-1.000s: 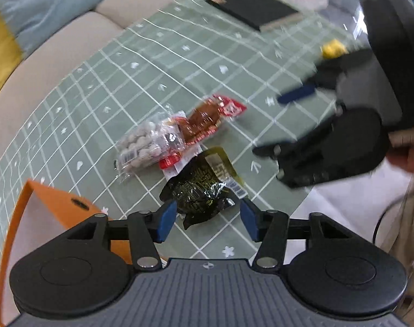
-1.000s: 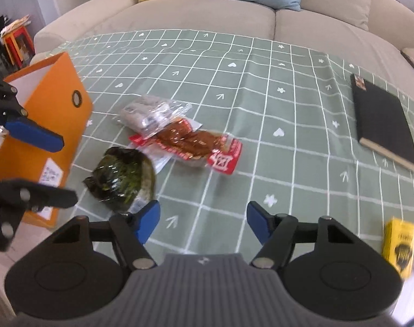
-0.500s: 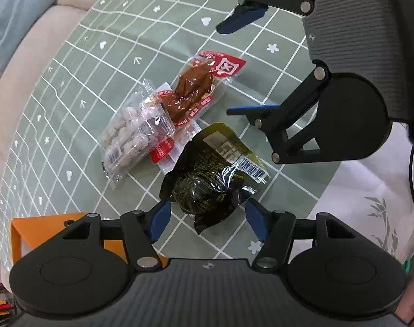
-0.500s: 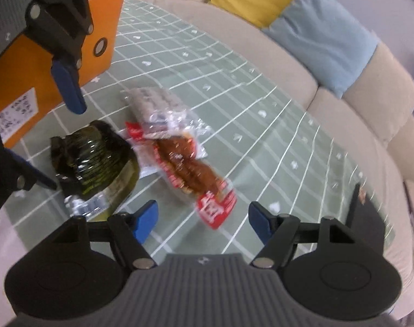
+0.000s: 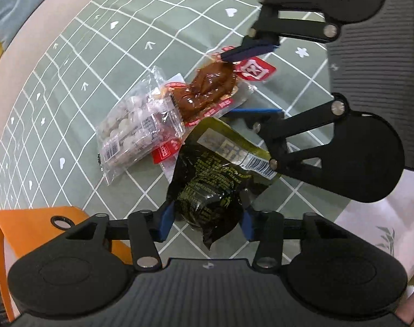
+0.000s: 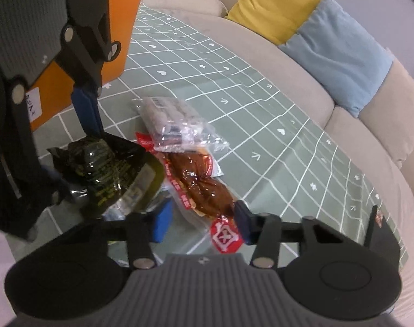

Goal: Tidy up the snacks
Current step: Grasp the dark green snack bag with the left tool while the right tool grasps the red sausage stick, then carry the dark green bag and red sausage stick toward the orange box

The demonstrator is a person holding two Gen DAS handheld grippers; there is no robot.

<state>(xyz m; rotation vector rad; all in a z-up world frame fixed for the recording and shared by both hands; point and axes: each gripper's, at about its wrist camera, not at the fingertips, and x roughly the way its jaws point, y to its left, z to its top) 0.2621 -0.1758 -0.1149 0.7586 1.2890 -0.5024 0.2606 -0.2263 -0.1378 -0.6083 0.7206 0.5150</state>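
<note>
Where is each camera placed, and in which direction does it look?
Left wrist: sits on the left tongs, looking down at the dark green snack pack between its open fingers; the right tongs reach in from above.
Right wrist: sits on the right tongs, looking toward the sofa; its open fingers flank the brown snack pack; the left tongs show at left.
Both share the three snacks, including the clear pack of pale balls, the green grid tablecloth and the orange box.
</note>
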